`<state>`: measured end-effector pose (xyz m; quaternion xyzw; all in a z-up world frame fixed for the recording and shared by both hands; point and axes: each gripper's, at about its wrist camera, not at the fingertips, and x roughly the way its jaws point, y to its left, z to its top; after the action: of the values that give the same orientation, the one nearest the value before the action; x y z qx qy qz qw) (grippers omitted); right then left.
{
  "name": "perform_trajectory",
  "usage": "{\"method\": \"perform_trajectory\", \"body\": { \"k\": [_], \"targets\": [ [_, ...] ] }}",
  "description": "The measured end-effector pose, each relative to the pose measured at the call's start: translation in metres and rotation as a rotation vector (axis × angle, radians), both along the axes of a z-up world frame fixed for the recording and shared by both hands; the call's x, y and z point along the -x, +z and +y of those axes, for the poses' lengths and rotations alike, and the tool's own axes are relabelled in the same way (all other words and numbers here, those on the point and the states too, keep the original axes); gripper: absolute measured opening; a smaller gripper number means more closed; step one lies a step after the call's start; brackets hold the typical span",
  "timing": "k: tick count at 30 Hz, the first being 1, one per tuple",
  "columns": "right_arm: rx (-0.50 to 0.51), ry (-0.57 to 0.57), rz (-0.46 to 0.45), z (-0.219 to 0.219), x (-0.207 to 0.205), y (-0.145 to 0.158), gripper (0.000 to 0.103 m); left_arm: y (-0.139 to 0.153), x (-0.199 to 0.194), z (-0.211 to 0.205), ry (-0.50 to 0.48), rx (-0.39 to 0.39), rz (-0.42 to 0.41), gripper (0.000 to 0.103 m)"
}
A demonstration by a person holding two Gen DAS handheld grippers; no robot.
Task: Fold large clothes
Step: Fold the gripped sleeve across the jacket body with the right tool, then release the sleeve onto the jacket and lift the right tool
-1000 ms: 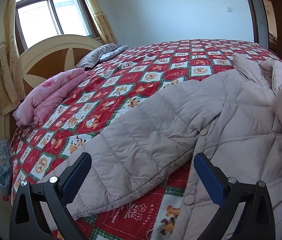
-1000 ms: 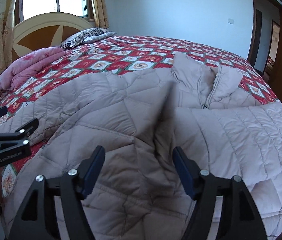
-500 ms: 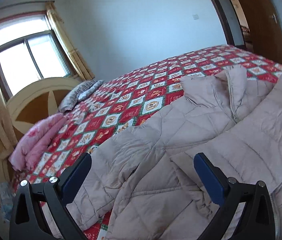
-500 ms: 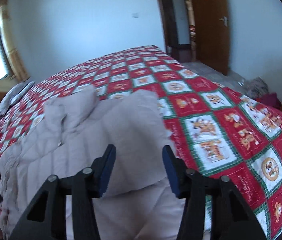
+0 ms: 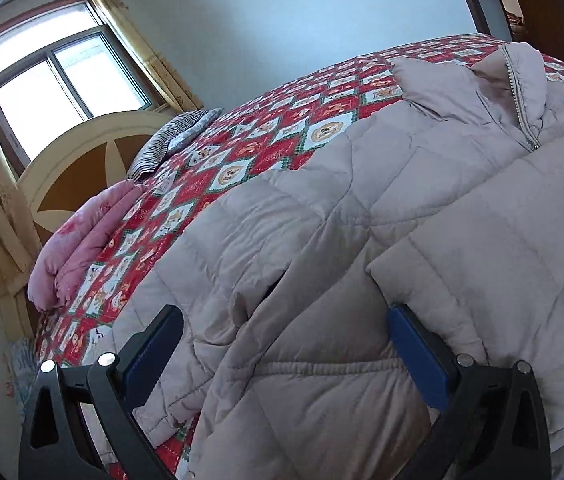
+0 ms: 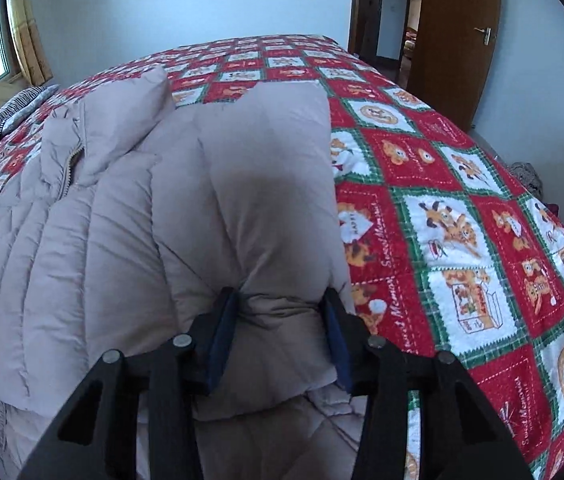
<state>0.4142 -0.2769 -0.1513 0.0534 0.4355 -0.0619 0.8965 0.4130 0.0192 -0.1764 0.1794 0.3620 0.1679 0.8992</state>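
A large beige quilted down jacket (image 5: 362, 208) lies spread on the bed, collar and zipper toward the far side. My left gripper (image 5: 282, 344) is open wide just above the jacket's near hem, holding nothing. In the right wrist view the jacket (image 6: 101, 240) has its right side folded over the body. My right gripper (image 6: 282, 312) is shut on a bunched fold of that folded part, the fabric pinched between the blue pads (image 6: 221, 336).
The bed carries a red, green and white patterned blanket (image 6: 462, 220). A folded pink quilt (image 5: 81, 248) and a striped pillow (image 5: 173, 140) lie by the headboard (image 5: 77, 172). A window is behind it. A brown door (image 6: 454, 32) stands open to the right.
My right gripper swung to the jacket's right side and closed on a fold of it. My left gripper moved in over the jacket's near hem and stayed open.
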Motion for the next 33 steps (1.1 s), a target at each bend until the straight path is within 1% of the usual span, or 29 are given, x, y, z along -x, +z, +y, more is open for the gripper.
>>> {"method": "perform_trajectory", "body": {
  "k": [2, 4, 6, 8, 9, 11, 13, 16, 18, 20, 22, 23, 24, 25, 27, 29, 31, 33],
  "targets": [
    [-0.026, -0.037, -0.047, -0.009, 0.011, 0.015, 0.047, -0.002, -0.001, 0.003, 0.001, 0.023, 0.001, 0.102],
    [-0.017, -0.068, -0.146, -0.010, 0.021, 0.037, 0.047, -0.004, -0.004, 0.005, 0.004, 0.048, 0.009, 0.102],
    [0.001, -0.051, -0.185, -0.001, 0.015, 0.050, 0.047, -0.005, -0.006, 0.007, 0.008, 0.066, 0.016, 0.102],
    [-0.012, -0.010, -0.183, 0.008, 0.001, 0.049, 0.047, -0.007, -0.006, 0.004, 0.011, 0.069, 0.019, 0.102],
    [-0.018, 0.003, -0.164, 0.012, -0.009, 0.044, 0.047, -0.008, -0.007, 0.004, 0.011, 0.069, 0.019, 0.102],
    [0.002, -0.013, -0.115, 0.016, -0.025, 0.026, 0.047, -0.008, -0.007, 0.004, 0.011, 0.072, 0.019, 0.102],
    [-0.009, -0.042, -0.071, 0.011, -0.033, 0.003, 0.047, -0.009, -0.008, 0.004, 0.010, 0.081, 0.020, 0.102],
    [0.006, -0.044, -0.075, 0.009, -0.034, -0.013, 0.047, -0.009, -0.007, 0.004, 0.011, 0.096, 0.023, 0.102],
    [0.023, -0.039, -0.060, 0.011, -0.037, -0.014, 0.047, -0.011, -0.009, 0.004, 0.012, 0.102, 0.027, 0.102],
    [0.060, -0.031, -0.040, 0.015, -0.037, -0.008, 0.047, -0.011, -0.009, 0.006, 0.012, 0.114, 0.031, 0.102],
    [0.054, -0.051, -0.039, 0.020, -0.024, 0.008, 0.048, -0.011, -0.010, 0.008, 0.012, 0.128, 0.033, 0.102],
    [0.038, -0.048, -0.052, 0.024, -0.016, 0.018, 0.052, -0.011, -0.010, 0.008, 0.012, 0.131, 0.033, 0.102],
    [0.029, -0.027, -0.076, 0.033, -0.005, 0.029, 0.064, -0.011, -0.009, 0.008, 0.012, 0.132, 0.033, 0.102],
    [0.030, 0.006, -0.106, 0.045, 0.006, 0.039, 0.073, -0.011, -0.009, 0.008, 0.013, 0.131, 0.033, 0.102],
    [0.042, 0.081, -0.147, 0.071, 0.022, 0.051, 0.075, -0.011, -0.009, 0.007, 0.013, 0.129, 0.032, 0.102],
    [0.032, 0.170, -0.142, 0.098, 0.030, 0.049, 0.075, -0.011, -0.009, 0.008, 0.012, 0.129, 0.033, 0.102],
    [0.022, 0.225, -0.128, 0.119, 0.030, 0.038, 0.075, -0.011, -0.009, 0.007, 0.012, 0.130, 0.032, 0.102],
    [0.045, 0.259, -0.105, 0.137, 0.029, 0.020, 0.075, -0.011, -0.009, 0.008, 0.012, 0.133, 0.033, 0.102]
  ]
}}
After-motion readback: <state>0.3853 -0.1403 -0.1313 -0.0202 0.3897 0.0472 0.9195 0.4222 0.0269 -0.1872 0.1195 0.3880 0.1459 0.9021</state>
